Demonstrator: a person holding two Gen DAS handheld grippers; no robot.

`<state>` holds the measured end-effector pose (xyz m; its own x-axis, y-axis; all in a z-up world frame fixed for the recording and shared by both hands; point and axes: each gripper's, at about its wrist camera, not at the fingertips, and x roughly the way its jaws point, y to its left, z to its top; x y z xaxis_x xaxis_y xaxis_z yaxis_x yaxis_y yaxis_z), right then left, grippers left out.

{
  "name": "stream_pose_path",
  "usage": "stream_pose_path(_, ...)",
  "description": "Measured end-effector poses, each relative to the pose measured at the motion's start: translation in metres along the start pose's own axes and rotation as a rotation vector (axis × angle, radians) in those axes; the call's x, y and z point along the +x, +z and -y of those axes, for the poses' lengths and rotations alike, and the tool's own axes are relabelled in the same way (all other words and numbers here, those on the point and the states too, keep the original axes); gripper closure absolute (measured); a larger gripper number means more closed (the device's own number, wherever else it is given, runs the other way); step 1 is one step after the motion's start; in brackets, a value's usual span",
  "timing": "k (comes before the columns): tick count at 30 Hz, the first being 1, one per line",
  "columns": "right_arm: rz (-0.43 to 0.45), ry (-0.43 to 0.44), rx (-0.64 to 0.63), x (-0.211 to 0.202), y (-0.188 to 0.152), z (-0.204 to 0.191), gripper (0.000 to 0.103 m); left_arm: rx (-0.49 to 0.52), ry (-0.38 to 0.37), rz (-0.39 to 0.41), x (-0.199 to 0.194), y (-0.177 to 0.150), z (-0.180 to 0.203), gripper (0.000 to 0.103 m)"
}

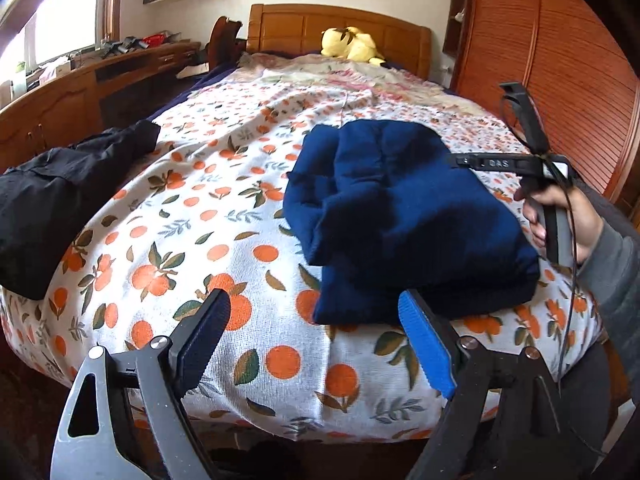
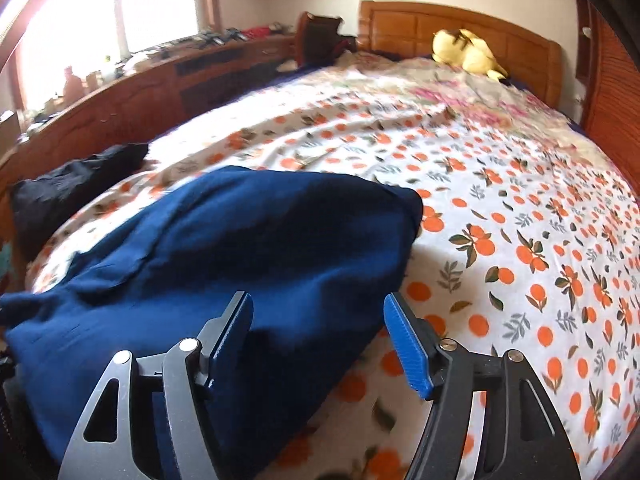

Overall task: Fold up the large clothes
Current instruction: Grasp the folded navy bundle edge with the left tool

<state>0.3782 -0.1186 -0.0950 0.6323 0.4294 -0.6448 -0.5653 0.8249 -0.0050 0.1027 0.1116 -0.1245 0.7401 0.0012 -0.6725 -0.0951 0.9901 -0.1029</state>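
While both tools hover over the near edge of the bed, each stands with jaws apart and nothing between the pads. Left gripper [image 1: 316, 320]: two black metal fingers with ribbed blue pads, spread wide above the sheet, its right pad just beside the near hem of the navy garment [image 1: 404, 220]. Right gripper [image 2: 318, 332]: same build, jaws apart over that garment's near right part; contact cannot be judged. One navy garment, soft knit, folded into a thick bundle at centre-near. One black garment [image 1: 52, 200], crumpled, near left edge. One bedsheet [image 1: 224, 184], white weave, orange-fruit print. One yellow plush toy [image 1: 352, 45], far, against the wooden headboard [image 1: 304, 26]
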Motion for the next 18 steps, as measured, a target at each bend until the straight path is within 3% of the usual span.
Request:
stream_pose_path(3,-0.034,-0.017,0.016,0.028,0.005,0.007,0.033,-0.009,0.014,-0.015,0.009,-0.001,-0.001,0.017)
stream_pose_path(6,-0.062,0.025,0.051,0.047,0.010,0.014,0.031,-0.002,0.025,-0.035,0.017,-0.002,0.000,0.017)
stream_pose_path(18,-0.031,0.084,0.093,0.054,0.003,0.023,0.031,0.034,0.015,-0.060,0.032,-0.001,0.008,0.017)
